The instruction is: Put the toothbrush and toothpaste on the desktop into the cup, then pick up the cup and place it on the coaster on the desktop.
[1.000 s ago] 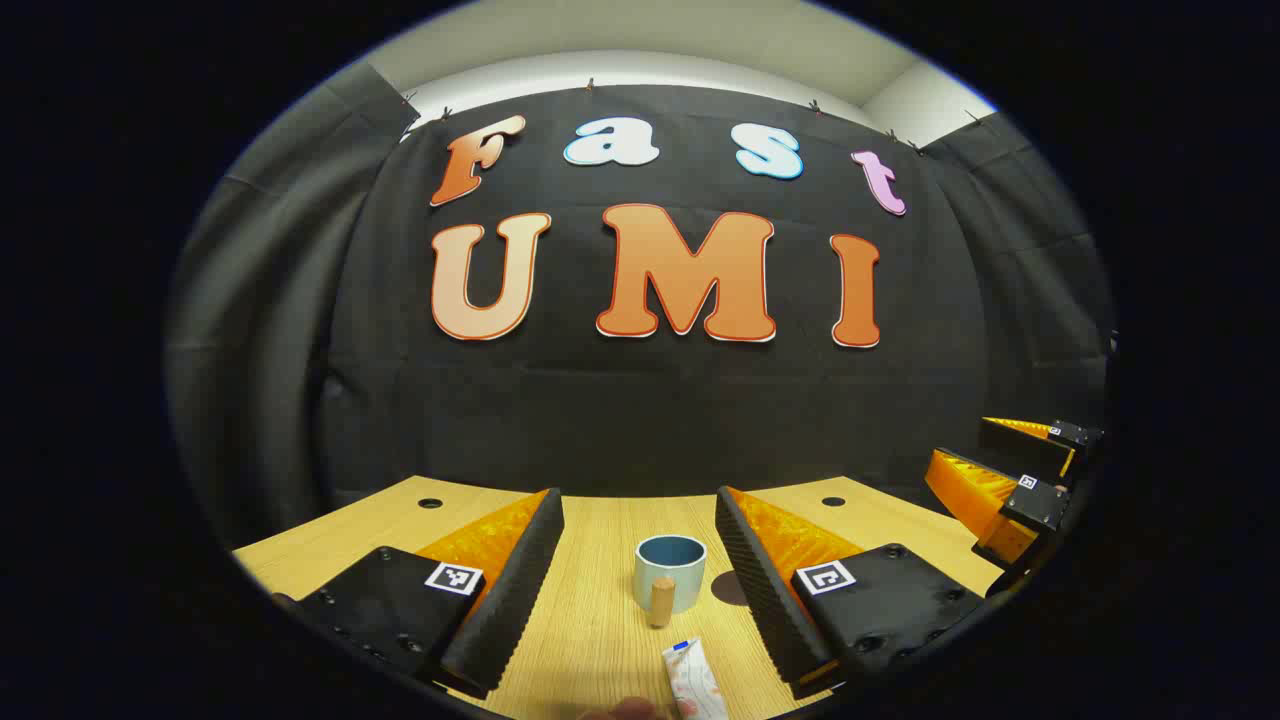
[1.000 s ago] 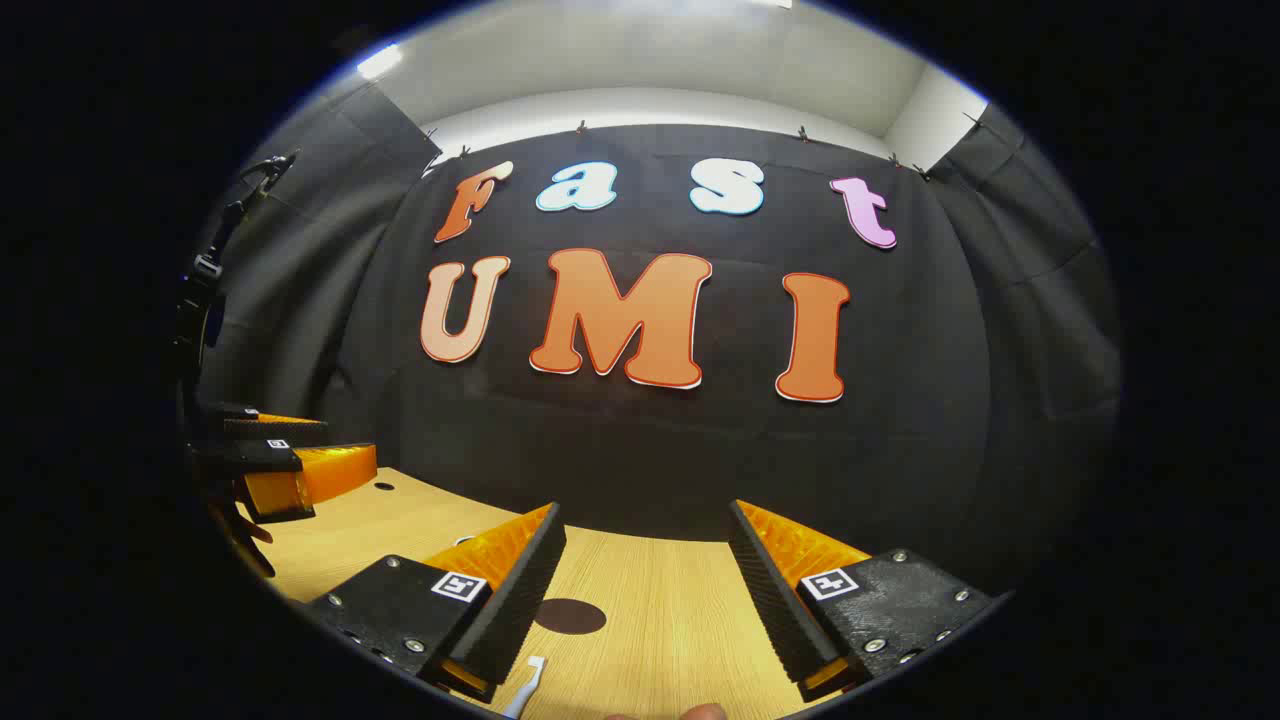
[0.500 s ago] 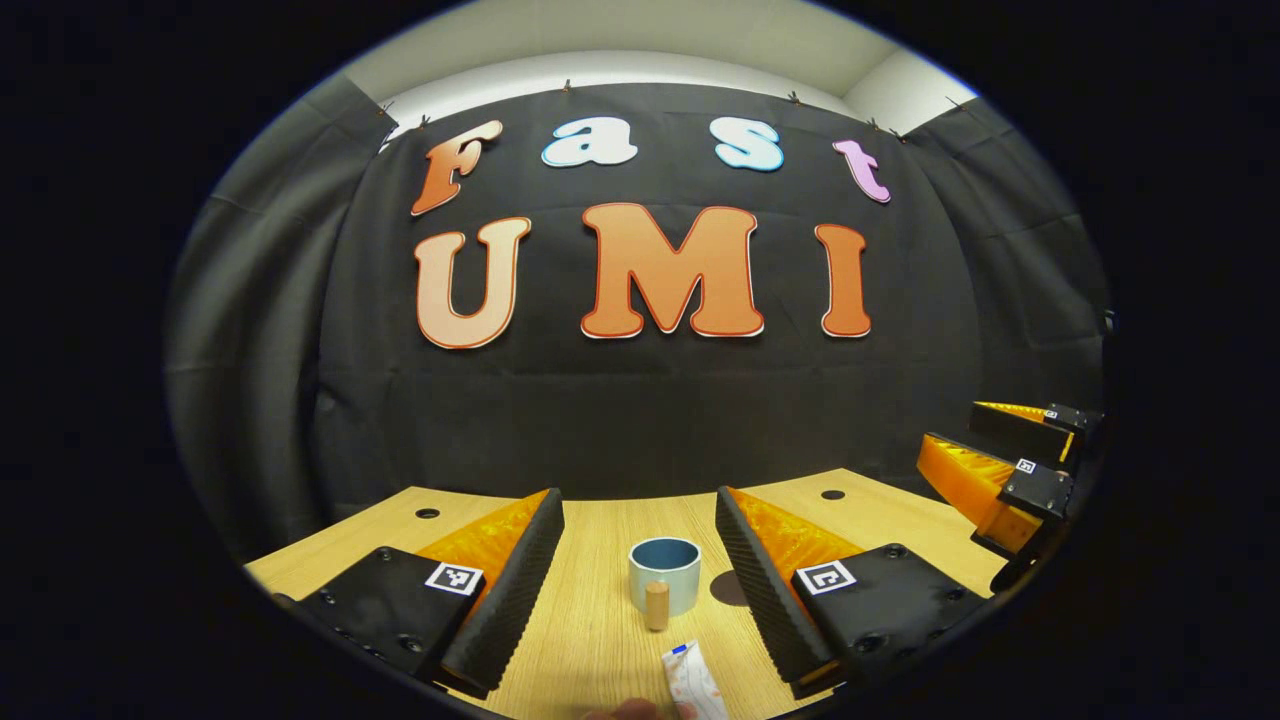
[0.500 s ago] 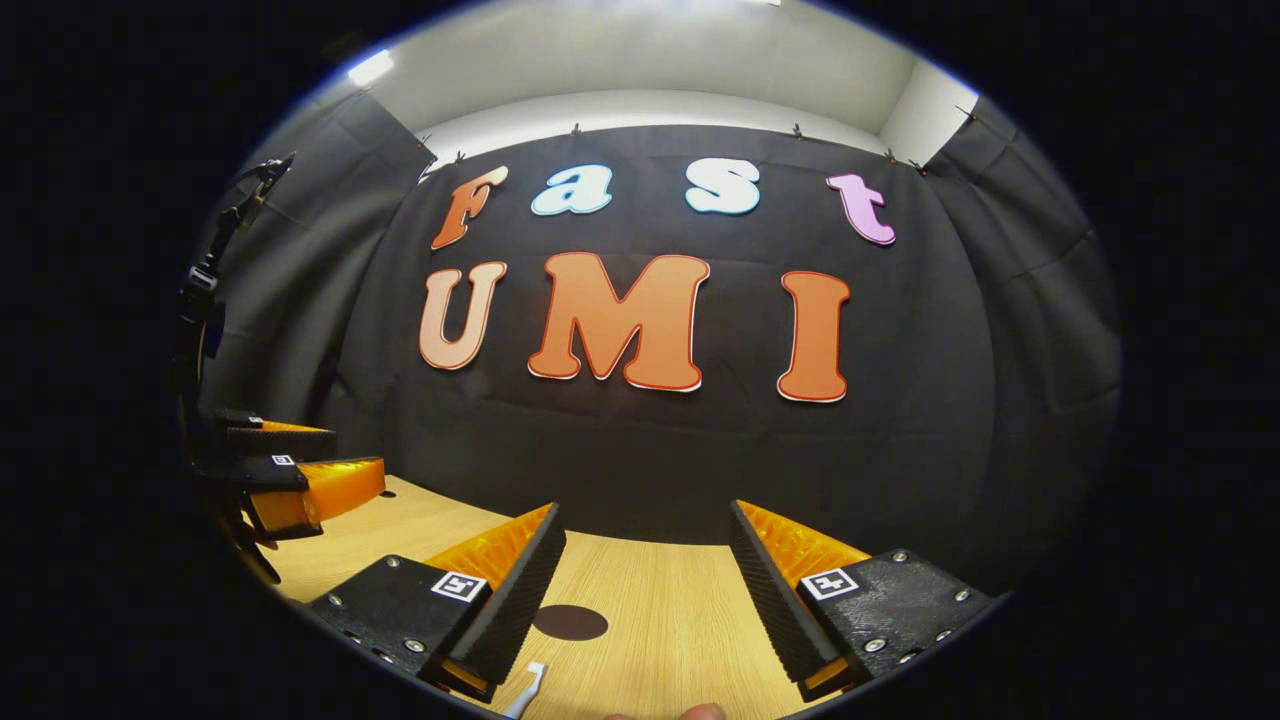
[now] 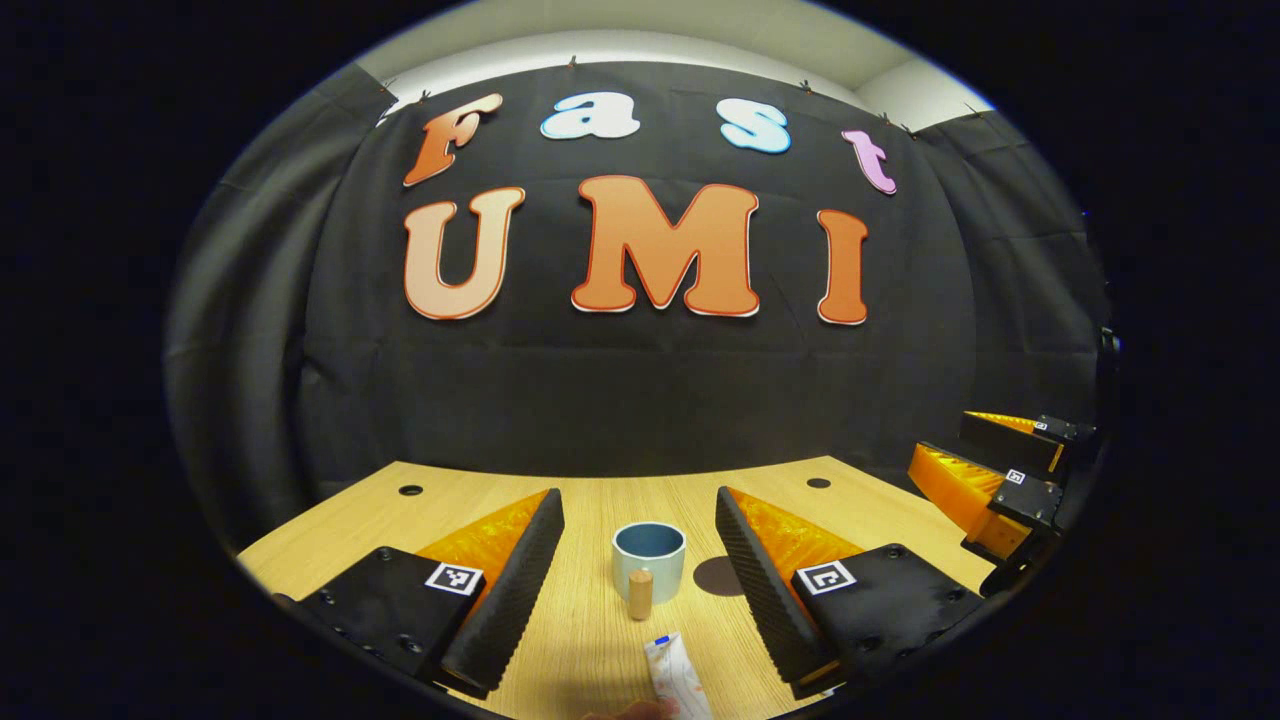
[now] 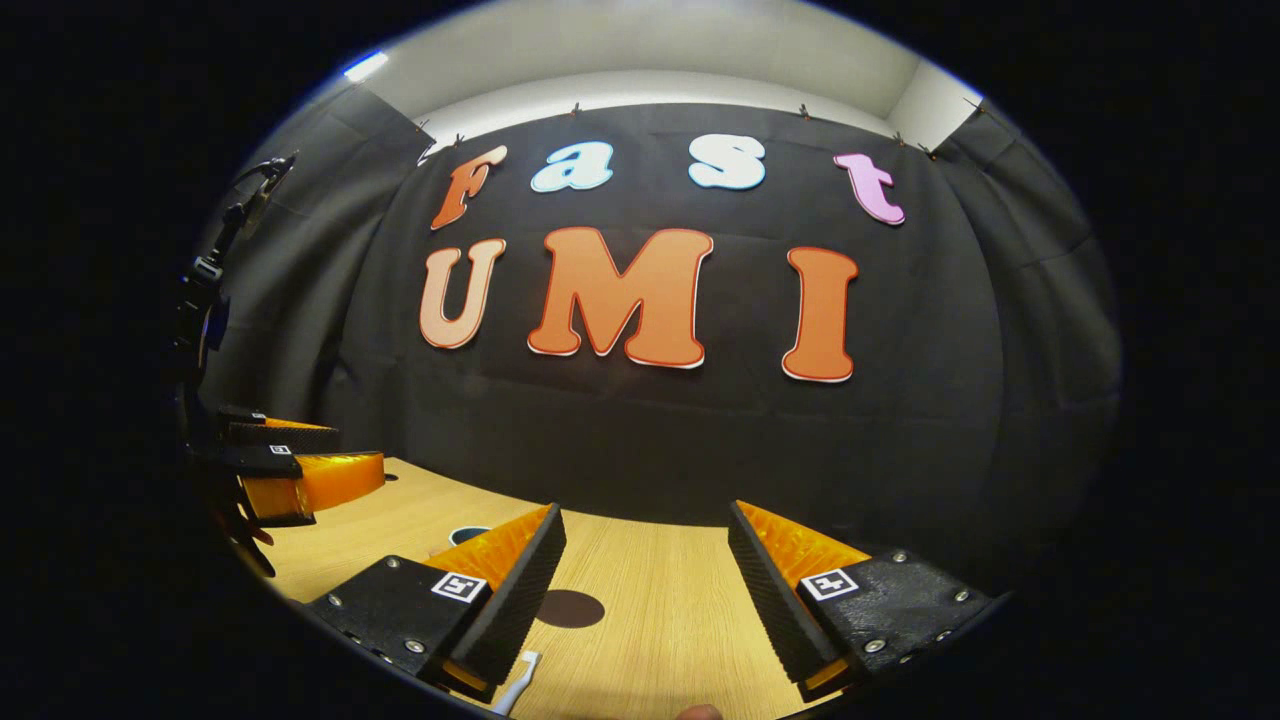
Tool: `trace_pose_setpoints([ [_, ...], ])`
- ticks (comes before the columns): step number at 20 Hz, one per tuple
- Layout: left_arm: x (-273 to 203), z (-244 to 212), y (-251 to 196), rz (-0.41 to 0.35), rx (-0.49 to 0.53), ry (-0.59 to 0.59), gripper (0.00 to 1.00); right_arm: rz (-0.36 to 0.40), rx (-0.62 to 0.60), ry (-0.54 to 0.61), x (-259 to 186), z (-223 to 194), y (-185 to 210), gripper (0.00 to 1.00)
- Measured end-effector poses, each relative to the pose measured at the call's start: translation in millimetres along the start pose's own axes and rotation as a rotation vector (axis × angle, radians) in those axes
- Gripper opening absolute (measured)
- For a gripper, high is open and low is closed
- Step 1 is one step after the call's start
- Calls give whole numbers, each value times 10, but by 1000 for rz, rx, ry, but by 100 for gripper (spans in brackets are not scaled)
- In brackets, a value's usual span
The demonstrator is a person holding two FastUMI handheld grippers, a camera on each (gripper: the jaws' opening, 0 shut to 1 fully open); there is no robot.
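- On the pale wooden desktop (image 5: 590, 640), the light-blue cup with a wooden peg handle (image 5: 648, 558) stands upright and empty, its handle toward the camera.
- Just in front of the cup, near the desk's front edge, lies the white toothpaste tube (image 5: 676, 685); its far end, marked in blue, points toward the cup.
- The white toothbrush (image 6: 518, 683) lies by the front edge too, in the right gripper view, only its tip visible.
- The dark round coaster (image 5: 716, 576) sits just beside the cup, on its right, bare.
- The left gripper (image 5: 640, 520) hangs above the desk with its fingers wide apart, framing cup and tube, probably lined up for the tube.
- The right gripper (image 6: 645, 530) hovers with its 2 fingers spread, holding nothing.
- Open wood surrounds every item; the back edge meets the booth's black cloth wall (image 5: 640, 400).
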State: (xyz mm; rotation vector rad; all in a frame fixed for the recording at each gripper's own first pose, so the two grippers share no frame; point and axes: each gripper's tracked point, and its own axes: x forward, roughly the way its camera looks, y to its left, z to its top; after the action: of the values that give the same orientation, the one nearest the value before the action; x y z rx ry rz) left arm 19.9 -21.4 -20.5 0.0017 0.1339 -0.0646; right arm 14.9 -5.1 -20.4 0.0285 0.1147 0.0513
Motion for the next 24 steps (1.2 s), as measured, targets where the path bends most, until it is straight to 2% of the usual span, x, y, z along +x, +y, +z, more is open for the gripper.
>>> trace_pose_setpoints([
  [3, 47, -243, -38, -18, 22, 83, 98, 49, 13, 94, -15, -146, 83, 98],
  [7, 69, -512, -98, -45, 35, 189, 98, 49, -25, 158, -8, -191, 85, 98],
  [10, 116, -799, -144, -66, 62, 312, 98, 73, 7, 220, -31, -304, 117, 98],
  [18, 59, -1427, -165, -105, -31, 603, 99, 104, 81, 443, -108, -715, 147, 97],
  [24, -51, -1456, -140, -83, -12, 737, 100, 130, 124, 600, -200, -972, 193, 96],
])
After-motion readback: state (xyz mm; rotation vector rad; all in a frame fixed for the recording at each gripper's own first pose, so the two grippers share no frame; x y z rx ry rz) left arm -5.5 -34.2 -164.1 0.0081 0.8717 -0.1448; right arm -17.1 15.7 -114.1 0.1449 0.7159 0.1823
